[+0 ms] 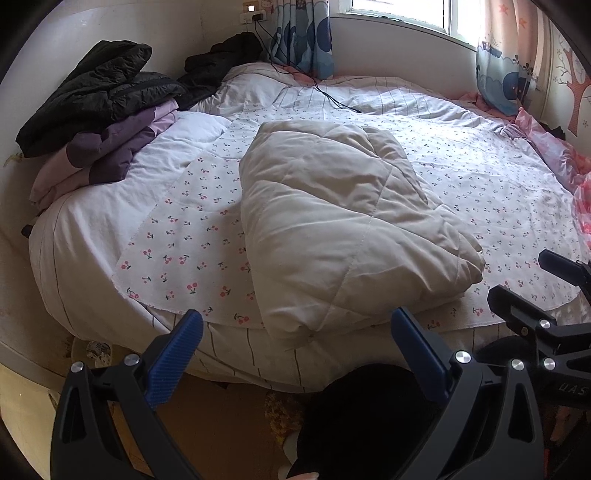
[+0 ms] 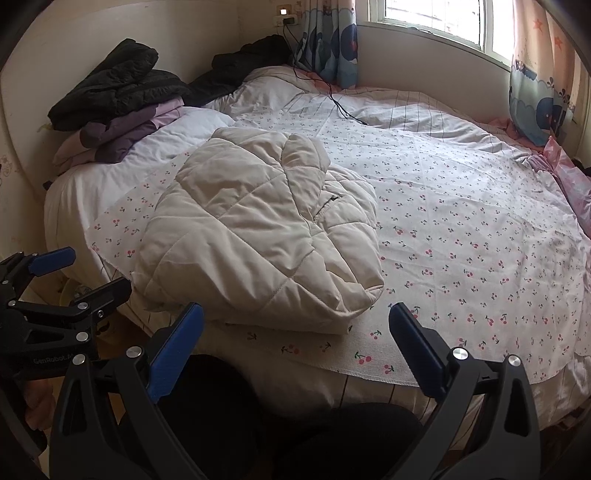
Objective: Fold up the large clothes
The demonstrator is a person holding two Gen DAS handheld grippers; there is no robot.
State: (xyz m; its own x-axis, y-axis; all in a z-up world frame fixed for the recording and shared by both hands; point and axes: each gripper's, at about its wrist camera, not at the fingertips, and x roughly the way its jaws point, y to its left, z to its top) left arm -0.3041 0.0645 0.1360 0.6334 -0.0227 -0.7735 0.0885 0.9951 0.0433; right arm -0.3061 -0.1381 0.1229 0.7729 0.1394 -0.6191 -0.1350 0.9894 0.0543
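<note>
Two grippers: both are held above the near edge of the bed, and both are empty.
Bed [image 1: 92,236]: it fills most of each frame and is covered with a white sheet [image 1: 192,236] printed with small cherries.
Jacket [image 1: 332,221]: a beige quilted one, folded into a thick bundle, lying in the lower centre of the frame near the front edge of the bed.
Pile of clothes [image 1: 99,122]: black and purple pieces stacked in the upper left, well apart from the jacket.
Curtains [image 1: 306,33]: they hang at the top, beside the window.
Left gripper [image 1: 295,343]: fingers wide open, touching nothing.
Right gripper [image 2: 295,341]: fingers wide open, just in front of the jacket.
</note>
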